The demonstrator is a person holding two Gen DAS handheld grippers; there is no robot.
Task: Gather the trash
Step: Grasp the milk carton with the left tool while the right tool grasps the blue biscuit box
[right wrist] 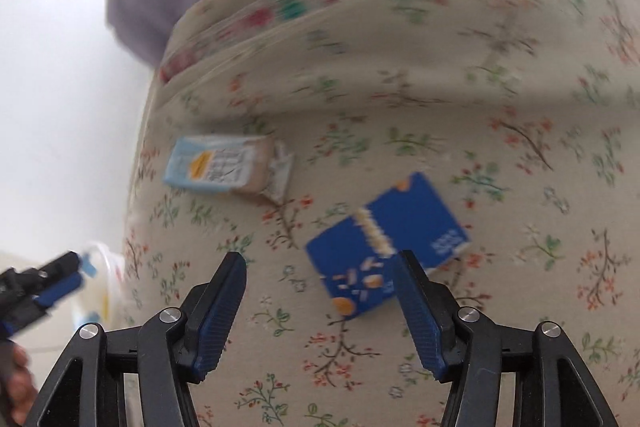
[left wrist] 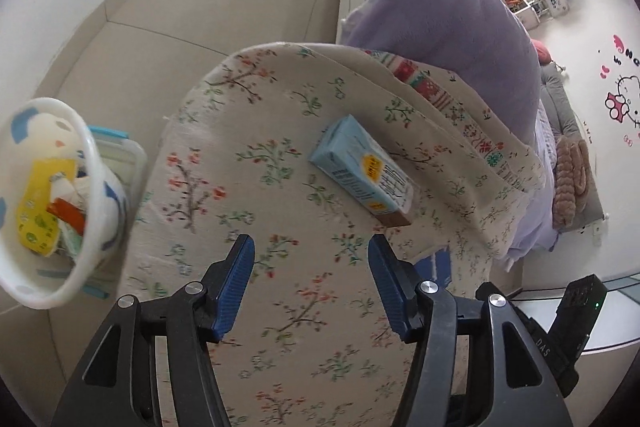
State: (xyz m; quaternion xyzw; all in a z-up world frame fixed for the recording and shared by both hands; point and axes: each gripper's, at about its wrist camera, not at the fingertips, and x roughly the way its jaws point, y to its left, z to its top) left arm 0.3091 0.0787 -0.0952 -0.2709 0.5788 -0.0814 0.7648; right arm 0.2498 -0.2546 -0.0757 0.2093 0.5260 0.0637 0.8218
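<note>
While both grippers hover over a floral bedspread point(left wrist: 280, 187), each has its blue-padded jaws spread wide with nothing between them. Seen from the left wrist, the left gripper point(left wrist: 311, 251) points at a pale blue carton point(left wrist: 362, 169) lying on its side on the bedspread, a short way beyond the fingertips. Off to the left, past the edge of the bed, sits a white bin point(left wrist: 52, 195) with blue markings, already holding yellow and orange wrappers. A purple blanket point(left wrist: 448, 15) is heaped behind the carton. From the right wrist, which is blurred, the right gripper point(right wrist: 320, 267) hangs just above a dark blue box point(right wrist: 384, 247), its right finger overlapping the box's edge. The pale blue carton lies farther off, to the upper left.
</note>
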